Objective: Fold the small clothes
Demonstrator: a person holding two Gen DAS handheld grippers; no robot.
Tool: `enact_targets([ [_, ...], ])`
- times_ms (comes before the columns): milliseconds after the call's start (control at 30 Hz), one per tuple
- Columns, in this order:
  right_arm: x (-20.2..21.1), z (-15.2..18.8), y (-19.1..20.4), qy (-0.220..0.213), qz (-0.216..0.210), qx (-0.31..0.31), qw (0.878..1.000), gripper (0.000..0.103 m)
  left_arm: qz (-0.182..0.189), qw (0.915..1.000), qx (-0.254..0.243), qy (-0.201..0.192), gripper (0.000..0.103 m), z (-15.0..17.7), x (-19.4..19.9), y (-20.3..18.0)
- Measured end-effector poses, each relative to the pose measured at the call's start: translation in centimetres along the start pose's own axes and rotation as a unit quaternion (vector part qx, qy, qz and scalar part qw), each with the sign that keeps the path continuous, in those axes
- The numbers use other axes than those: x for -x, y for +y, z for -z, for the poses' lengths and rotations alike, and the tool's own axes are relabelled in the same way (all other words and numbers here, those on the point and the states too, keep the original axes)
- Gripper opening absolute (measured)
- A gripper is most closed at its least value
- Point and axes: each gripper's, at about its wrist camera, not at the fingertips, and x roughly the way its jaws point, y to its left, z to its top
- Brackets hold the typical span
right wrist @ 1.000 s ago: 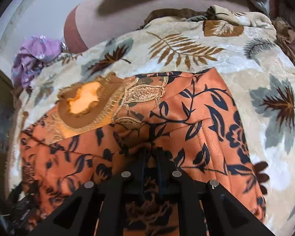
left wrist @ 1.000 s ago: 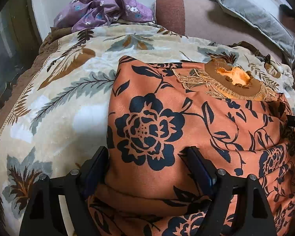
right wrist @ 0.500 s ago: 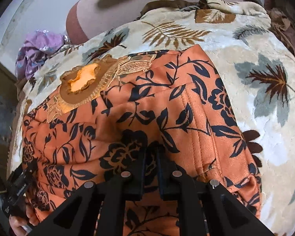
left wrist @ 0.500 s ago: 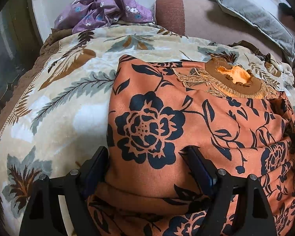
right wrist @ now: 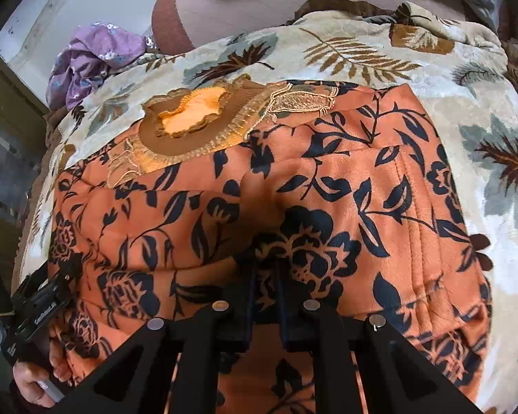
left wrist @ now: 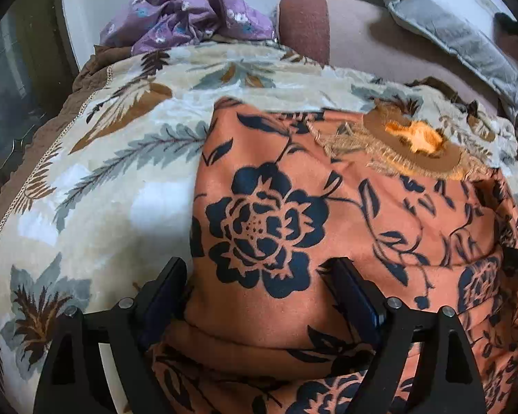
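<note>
Orange floral garment (left wrist: 345, 214) spread on the leaf-print blanket (left wrist: 96, 179).
Left view: left gripper (left wrist: 259, 276) spread wide, straddling a fold, unchanged. Right view: right gripper (right wrist: 264, 265) pinches the garment; the held cloth now lies further across it, towards the embroidered neckline (right wrist: 190, 120).

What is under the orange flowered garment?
The orange flowered garment lies on a leaf-print blanket, which shows all around it. Whatever sits beneath its folded layers is covered and cannot be seen.
</note>
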Motion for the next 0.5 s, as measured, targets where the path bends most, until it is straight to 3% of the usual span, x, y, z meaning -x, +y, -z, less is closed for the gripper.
enact_targets([
  [167, -0.1, 1.0, 2.7, 0.011, -0.052, 0.014, 0.998, 0.014, 0.026, 0.9992, -0.016, -0.024, 0.087, 0.0, 1.5, -1.0],
  [267, -1.7, 1.9, 4.2, 0.009, -0.017, 0.05, 0.999, 0.014, 0.005, 0.9994, -0.034, 0.01, 0.088, 0.3, -0.2, -1.4],
  [500, 1.8, 2.5, 2.4, -0.001, -0.029, 0.035, 0.999, 0.014, 0.002, 0.9992, -0.04, -0.005, 0.09, 0.5, 1.1, -1.6],
])
